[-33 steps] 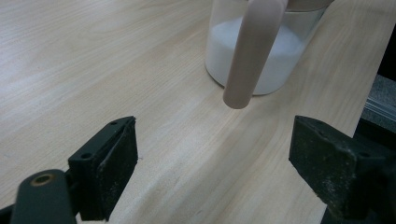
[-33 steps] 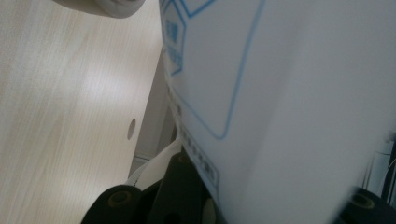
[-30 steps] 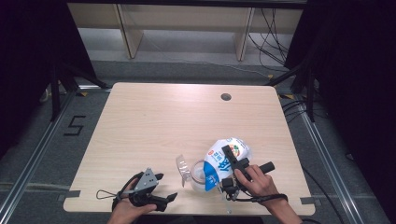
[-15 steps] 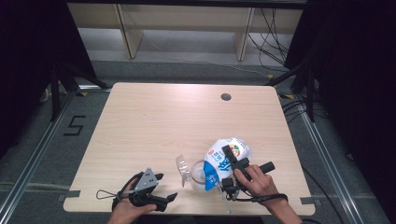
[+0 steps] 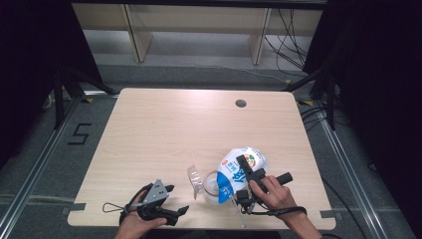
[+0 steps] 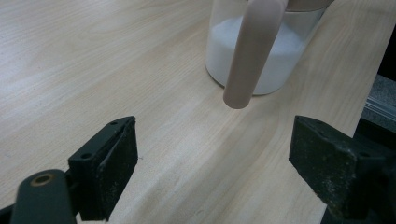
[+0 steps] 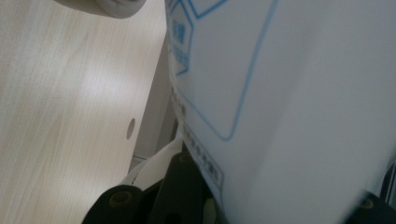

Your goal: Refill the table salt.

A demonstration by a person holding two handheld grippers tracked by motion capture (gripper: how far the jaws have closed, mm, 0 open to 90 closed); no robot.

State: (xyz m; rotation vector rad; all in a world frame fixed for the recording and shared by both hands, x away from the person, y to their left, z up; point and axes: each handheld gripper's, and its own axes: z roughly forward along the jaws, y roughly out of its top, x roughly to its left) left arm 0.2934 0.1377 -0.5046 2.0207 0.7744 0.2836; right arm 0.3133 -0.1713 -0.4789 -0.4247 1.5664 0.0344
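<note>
while our right gripper (image 5: 247, 180) has its fingers clamped on the tilted bag (image 5: 243, 165) over the jar (image 5: 212, 187) at the desk's near edge, our left gripper (image 5: 175, 199), fingers apart, rests idle; overtilting could spill powder past the rim.

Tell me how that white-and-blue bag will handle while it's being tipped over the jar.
The bag looks soft-sided, so it will probably sag and shift around the right gripper clamping it. It bulges as if well filled, so likely heavy for its size. Its glossy film may be slippery. The jar already holds white powder, so the contents could pour out in sudden rushes.
</note>
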